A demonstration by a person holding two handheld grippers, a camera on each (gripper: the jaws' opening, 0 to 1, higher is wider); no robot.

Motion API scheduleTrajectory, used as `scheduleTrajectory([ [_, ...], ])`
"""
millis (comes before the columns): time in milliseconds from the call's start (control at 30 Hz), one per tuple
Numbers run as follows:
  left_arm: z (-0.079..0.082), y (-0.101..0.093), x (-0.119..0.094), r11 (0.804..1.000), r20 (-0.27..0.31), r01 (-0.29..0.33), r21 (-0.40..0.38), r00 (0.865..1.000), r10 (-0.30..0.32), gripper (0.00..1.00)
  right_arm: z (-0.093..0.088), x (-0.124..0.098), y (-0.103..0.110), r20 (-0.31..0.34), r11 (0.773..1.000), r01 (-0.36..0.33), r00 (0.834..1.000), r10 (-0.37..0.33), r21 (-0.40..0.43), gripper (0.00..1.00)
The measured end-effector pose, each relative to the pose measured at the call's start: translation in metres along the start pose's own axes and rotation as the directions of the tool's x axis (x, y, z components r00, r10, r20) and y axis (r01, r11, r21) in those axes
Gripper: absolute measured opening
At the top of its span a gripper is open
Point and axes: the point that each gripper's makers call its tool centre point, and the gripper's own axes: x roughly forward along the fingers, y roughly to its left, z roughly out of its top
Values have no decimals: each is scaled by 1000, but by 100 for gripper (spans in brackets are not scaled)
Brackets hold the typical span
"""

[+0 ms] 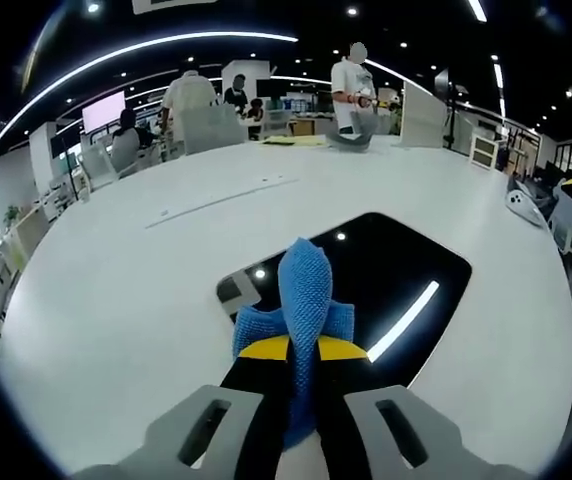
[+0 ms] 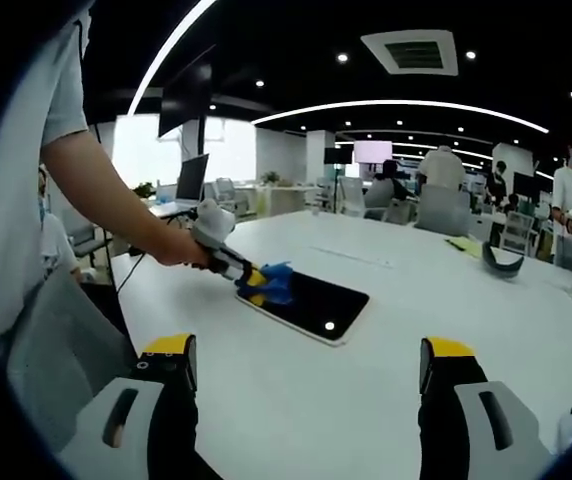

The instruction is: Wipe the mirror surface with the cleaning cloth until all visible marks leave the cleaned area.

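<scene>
1. The left claw (image 1: 301, 350) is clamped tight on the blue cleaning cloth (image 1: 304, 300), which bunches up between its yellow-tipped jaws and pokes out past them.
2. In the left gripper view, the cloth rests on the near edge of the mirror (image 1: 386, 280) — a dark, rounded rectangle lying flat on the white table (image 1: 146, 290), reflecting ceiling lights.
3. The right gripper view shows the mirror (image 2: 311, 303) toward the table's (image 2: 386, 400) left edge, with the cloth (image 2: 271, 280) at its left end and a person's hand (image 2: 181, 245) on the left claw (image 2: 256, 277).
4. The right claw (image 2: 306, 365) hangs over bare table well short of the mirror — jaws spread wide, gripping nothing.
</scene>
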Motion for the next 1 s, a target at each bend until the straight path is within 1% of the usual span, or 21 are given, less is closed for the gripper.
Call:
scheduleTrajectory([
  [267, -2, -5, -2, 1000, -4, 7, -9, 1000, -7, 5, 1, 0, 5, 4, 1000, -21, 1000, 21, -12, 92],
  [400, -3, -7, -3, 1000, -7, 2, -11, 1000, -2, 5, 4, -1, 3, 16, 1000, -10, 1000, 10, -9, 94],
  [533, -3, -8, -3, 1000, -7, 3, -14, 1000, -3, 5, 4, -1, 2, 14, 1000, -7, 1000, 7, -8, 94],
  [600, -3, -10, -3, 1000, -13, 5, 18, 1000, -5, 5, 5, -2, 3, 17, 1000, -7, 1000, 8, -12, 93],
  [633, -3, -11, -3, 1000, -16, 5, 20, 1000, -4, 5, 4, -2, 3, 16, 1000, -9, 1000, 9, -11, 93],
  [1000, -4, -17, -4, 1000, -23, 18, 4, 1000, -18, 5, 6, -2, 4, 22, 1000, -16, 1000, 17, -11, 93],
])
